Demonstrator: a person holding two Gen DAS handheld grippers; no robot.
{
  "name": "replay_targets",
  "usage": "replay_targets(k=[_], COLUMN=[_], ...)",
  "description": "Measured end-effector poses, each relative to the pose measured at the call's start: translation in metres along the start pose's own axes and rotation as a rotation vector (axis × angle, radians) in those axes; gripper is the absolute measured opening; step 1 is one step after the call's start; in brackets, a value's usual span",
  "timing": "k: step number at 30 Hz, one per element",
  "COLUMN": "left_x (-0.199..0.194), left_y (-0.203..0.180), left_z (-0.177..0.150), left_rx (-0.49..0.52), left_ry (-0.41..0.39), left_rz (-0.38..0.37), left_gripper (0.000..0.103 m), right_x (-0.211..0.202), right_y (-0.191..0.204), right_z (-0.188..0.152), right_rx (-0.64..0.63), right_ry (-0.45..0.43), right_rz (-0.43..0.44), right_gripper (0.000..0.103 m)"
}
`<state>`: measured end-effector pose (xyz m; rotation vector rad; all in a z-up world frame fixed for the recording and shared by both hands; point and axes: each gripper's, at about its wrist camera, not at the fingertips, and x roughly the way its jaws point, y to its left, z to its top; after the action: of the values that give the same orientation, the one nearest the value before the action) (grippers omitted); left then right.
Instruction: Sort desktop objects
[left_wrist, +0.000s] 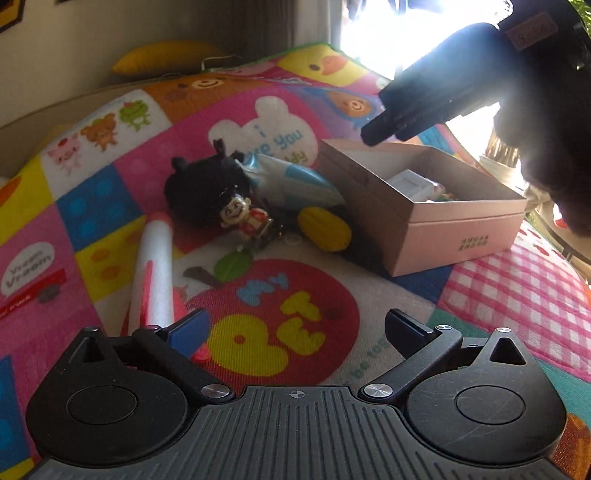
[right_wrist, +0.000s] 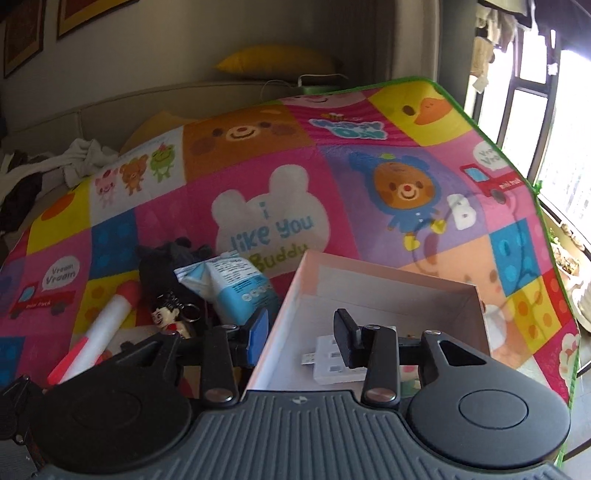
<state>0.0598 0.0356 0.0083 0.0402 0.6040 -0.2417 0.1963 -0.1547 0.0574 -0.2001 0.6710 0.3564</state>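
Hovering over pink box (right_wrist: 369, 291), right gripper (right_wrist: 301, 332) jaws apart, empty; white adapter (right_wrist: 328, 365) inside. Left gripper (left_wrist: 295, 328) jaws wide, empty, above mat (left_wrist: 517, 280). Marker (left_wrist: 155, 266), figure keychain (left_wrist: 245, 218), blue packet (left_wrist: 291, 181) lie left of box.

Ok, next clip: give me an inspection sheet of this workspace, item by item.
Surface: patchwork cartoon play mat.
Job's things: open pink box with a white adapter inside; on the mat, a white marker, figure keychain, black pouch, blue-white packet, yellow toy.
Clutter: crumpled clothes, yellow cushion.
Grippers: left tongs open above the mat; right tongs open, over the box's near wall.
Cables: white cable behind the mat.
Surroundings: sofa, bright window.
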Motion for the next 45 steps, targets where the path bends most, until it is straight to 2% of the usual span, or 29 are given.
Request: replay_targets(k=[4, 7, 10, 14, 15, 18, 21, 24, 27, 28, 30, 34, 38, 39, 41, 42, 43, 45], left_x=[-0.002, -0.003, -0.001, -0.001, -0.001, -0.002, -0.001, -0.001, 0.001, 0.001, -0.002, -0.008, 0.004, 0.01, 0.03, 0.04, 0.049, 0.065], left_y=[0.01, 0.01, 0.012, 0.019, 0.019, 0.018, 0.018, 0.018, 0.015, 0.014, 0.011, 0.009, 0.007, 0.008, 0.012, 0.014, 0.019, 0.025], left_z=[-0.002, -0.004, -0.004, -0.004, -0.004, -0.004, -0.003, -0.003, -0.002, -0.001, 0.002, 0.027, 0.056, 0.061, 0.071, 0.075, 0.077, 0.08], left_rx=[-0.06, -0.062, -0.079, -0.119, -0.122, -0.118, -0.12, -0.122, -0.114, -0.108, -0.101, -0.137, -0.113, -0.11, -0.108, -0.117, -0.139, -0.173], left_ry=[-0.003, -0.01, -0.004, -0.003, -0.006, -0.01, -0.006, -0.003, 0.003, 0.0, -0.024, -0.074, -0.108, -0.101, -0.059, -0.035, -0.022, 0.002], left_rz=[-0.004, -0.012, -0.012, -0.027, -0.029, -0.026, -0.026, -0.017, -0.001, 0.011, 0.02, 0.004, 0.089, 0.105, 0.134, 0.148, 0.153, 0.149], left_gripper=[0.103, 0.103, 0.103, 0.103, 0.103, 0.103, 0.103, 0.103, 0.103, 0.103, 0.103, 0.103, 0.103, 0.101, 0.07, 0.062, 0.068, 0.074], right_x=[0.025, 0.051, 0.077, 0.093, 0.091, 0.074, 0.035, -0.011, -0.046, -0.054, -0.062, -0.06, -0.063, -0.065, -0.069, -0.071, -0.073, -0.076], right_y=[0.061, 0.09, 0.104, 0.11, 0.109, 0.105, 0.094, 0.069, 0.038, 0.029, 0.014, -0.01, -0.021, -0.024, -0.028, -0.029, -0.029, -0.027], right_z=[-0.011, -0.018, -0.02, -0.02, -0.02, -0.019, -0.021, -0.028, -0.047, -0.056, -0.081, -0.123, -0.146, -0.151, -0.159, -0.163, -0.167, -0.172], right_rx=[-0.213, -0.319, -0.374, -0.407, -0.404, -0.361, -0.312, -0.218, -0.097, -0.075, -0.023, 0.096, 0.155, 0.165, 0.198, 0.215, 0.227, 0.234], right_ry=[0.04, 0.102, 0.157, 0.209, 0.214, 0.205, 0.148, 0.109, 0.114, 0.119, 0.134, 0.169, 0.104, 0.085, 0.045, 0.029, 0.011, -0.029], right_rz=[-0.013, -0.048, -0.131, -0.16, -0.146, -0.097, -0.057, -0.001, 0.077, 0.077, 0.062, 0.056, 0.031, 0.03, 0.032, 0.039, 0.045, 0.055], right_gripper=[0.034, 0.034, 0.034, 0.033, 0.029, 0.028, 0.027, 0.028, 0.027, 0.027, 0.019, 0.018, 0.021, 0.028, 0.039, 0.042, 0.042, 0.044])
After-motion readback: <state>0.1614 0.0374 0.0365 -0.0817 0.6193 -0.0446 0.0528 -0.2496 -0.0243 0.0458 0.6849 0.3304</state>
